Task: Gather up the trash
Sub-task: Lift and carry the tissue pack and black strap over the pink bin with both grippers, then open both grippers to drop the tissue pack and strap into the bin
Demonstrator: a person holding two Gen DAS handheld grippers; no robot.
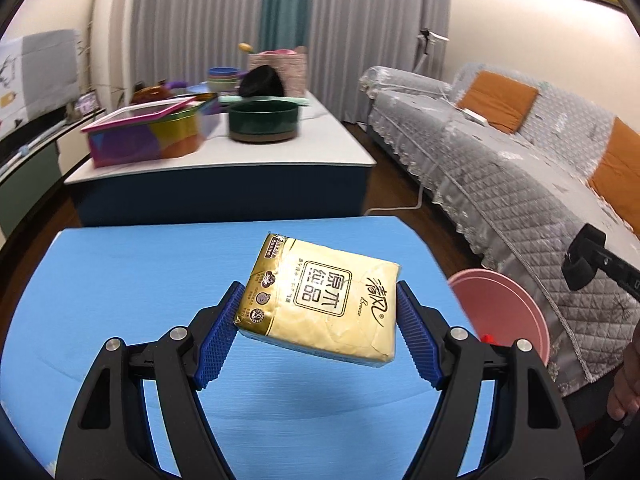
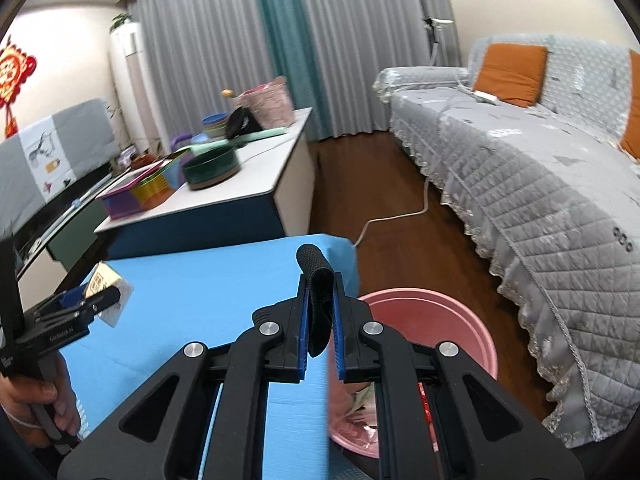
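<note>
Showing two hand-held claws above a light-blue rectangular tabletop [image 1: 120, 280], which serves as the landmark. Left claw [image 1: 318, 322]: its blue ribbed pads [image 1: 218, 340] are set wide and press on the two short sides of a golden-yellow, soft plastic pack of tissues [image 1: 320, 300], which is held tilted, clear of the tabletop surface, over its middle. Right claw [image 2: 320, 320]: its blue pads are drawn close together, pinching a black, textured fabric strap folded into a loop [image 2: 318, 292]; the loop's rounded end rises above the fingertips, and the strap hangs over the tabletop's right edge. A round pink plastic bin [image 2: 432, 316] stands on the dark wooden floor [image 2: 360, 184] just beside that right edge; crumpled wrappers lie inside it. In the right wrist view, the left claw with the tissue pack appears over the tabletop's left part, with a person's hand [image 2: 40, 400] on its handle. Beyond the tabletop's far edge stands a white-topped, blue-sided low table [image 1: 280, 152] carrying a dark green round pot [image 1: 264, 120] and a multicoloured box [image 1: 144, 136]. To the right, past the bin, runs a sofa under a grey quilted cover [image 1: 500, 168].
</note>
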